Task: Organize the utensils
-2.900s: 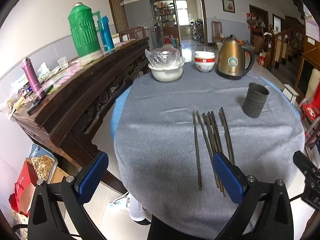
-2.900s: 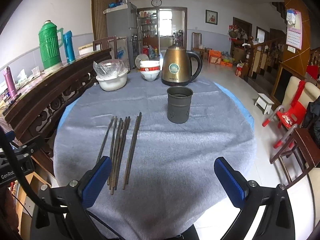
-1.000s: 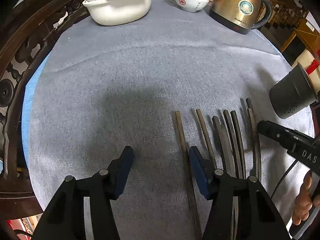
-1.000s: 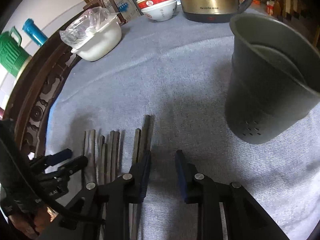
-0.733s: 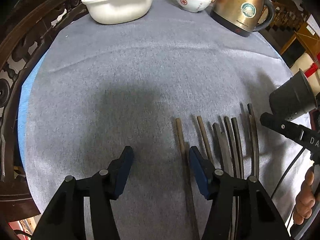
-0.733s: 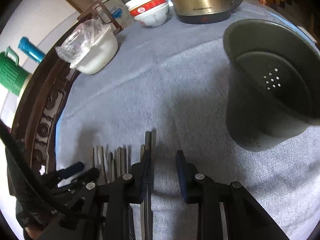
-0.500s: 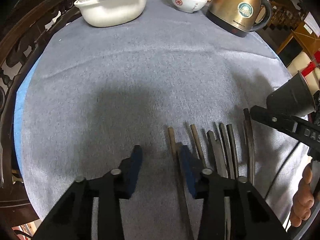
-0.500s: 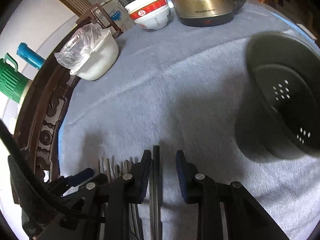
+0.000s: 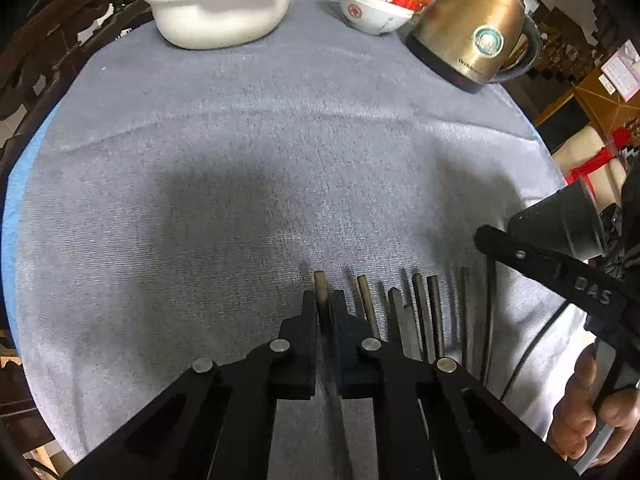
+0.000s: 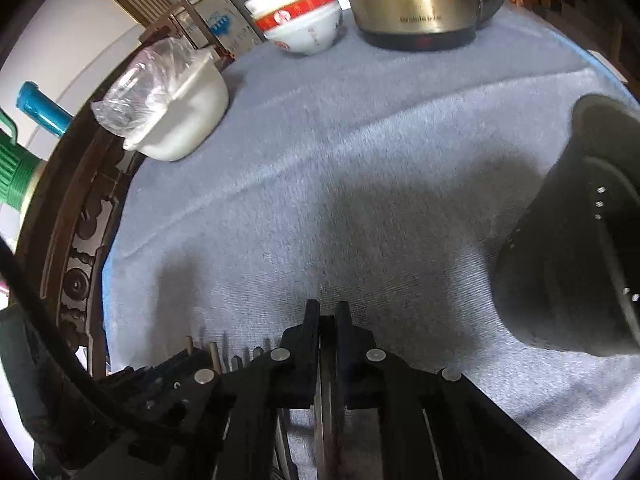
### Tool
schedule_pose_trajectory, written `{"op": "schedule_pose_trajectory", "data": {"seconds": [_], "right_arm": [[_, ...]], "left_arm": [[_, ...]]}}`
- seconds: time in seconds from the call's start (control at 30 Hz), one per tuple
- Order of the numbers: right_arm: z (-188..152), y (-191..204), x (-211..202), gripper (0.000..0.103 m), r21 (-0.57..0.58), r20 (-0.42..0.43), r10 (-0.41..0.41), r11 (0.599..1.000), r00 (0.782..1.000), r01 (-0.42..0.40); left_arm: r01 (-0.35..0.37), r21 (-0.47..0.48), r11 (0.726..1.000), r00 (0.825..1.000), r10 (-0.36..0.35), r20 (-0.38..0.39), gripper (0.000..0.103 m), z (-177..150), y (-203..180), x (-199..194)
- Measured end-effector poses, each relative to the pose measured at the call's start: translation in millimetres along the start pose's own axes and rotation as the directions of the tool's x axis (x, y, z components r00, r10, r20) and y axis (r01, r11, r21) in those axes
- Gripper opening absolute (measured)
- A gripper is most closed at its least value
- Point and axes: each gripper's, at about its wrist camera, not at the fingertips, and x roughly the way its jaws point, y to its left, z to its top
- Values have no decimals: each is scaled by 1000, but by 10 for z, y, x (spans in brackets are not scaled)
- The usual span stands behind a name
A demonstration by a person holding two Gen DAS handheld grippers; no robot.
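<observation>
Several dark chopsticks [image 9: 420, 308] lie side by side on the grey tablecloth [image 9: 280, 140]. My left gripper [image 9: 325, 300] points steeply down, its jaws closing tight, pads pressed on the leftmost chopstick [image 9: 320, 280], whose tip pokes out past the fingers. My right gripper [image 10: 327, 312] is likewise closing, pinching the rightmost chopstick [image 10: 326, 360], which runs back between its fingers. In the left wrist view the right gripper [image 9: 484, 236] shows from the side. The dark perforated holder [image 10: 580, 240] stands to its right, also visible as the holder [image 9: 560, 216].
At the table's far side stand a white pot [image 9: 216, 20] covered in plastic, stacked bowls [image 9: 376, 8] and a gold kettle [image 9: 472, 40]. A carved dark sideboard [image 10: 80, 240] with a green thermos [image 10: 12, 168] borders the left. A hand [image 9: 580, 412] holds the right gripper.
Both grippers have shut: the left slid right and closed on the leftmost chopstick, the right closed on the rightmost one. The holder has drifted rightward in the right wrist view.
</observation>
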Motion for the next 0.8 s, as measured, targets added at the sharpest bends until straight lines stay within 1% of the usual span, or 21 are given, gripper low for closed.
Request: {"op": "schedule_pose_trajectory", "data": {"seconds": [0.17,0.27,0.37,0.4,0.53,0.57,0.63,0.7,0.73,0.8], "right_arm": [[-59,6,-450,8,-35,96,40,999,995,-37],[-119,2,-723,8,-60,152,100,994,983,-92],[-231,18,-1028,8,-103,220,126,989,967,-105],[-284,19,-1165,8,-121,252,144,986,957,-117],[-417,22,-1540,8,-162,335,174,979,926,-126],[-457,15,-1666,8,-170,363,187,977,913,-132],[-473,35,-1828,8,-177,402,193,975,895,-132],[-510,9,-2036,8,-182,447,204,974,871,-134],[-519,-18,-2140,8,-182,472,205,974,857,-133],[-528,-41,-2288,8,-179,504,208,975,838,-135]], "left_arm": [[24,3,1000,997,-24,77,5,-81,-31,-368],[31,8,999,991,-32,134,5,-151,-48,-680],[34,26,999,980,-38,197,5,-223,-153,-999],[31,35,999,975,-38,219,5,-253,-206,-1088],[32,74,997,955,-52,292,5,-393,-384,-1476],[30,82,996,950,-54,307,5,-422,-421,-1568],[30,104,994,939,-64,339,5,-470,-529,-1746],[24,126,992,927,-70,368,5,-488,-665,-1887],[27,133,991,923,-76,376,5,-496,-712,-1929],[23,156,987,913,-84,399,5,-513,-824,-2040]]}}
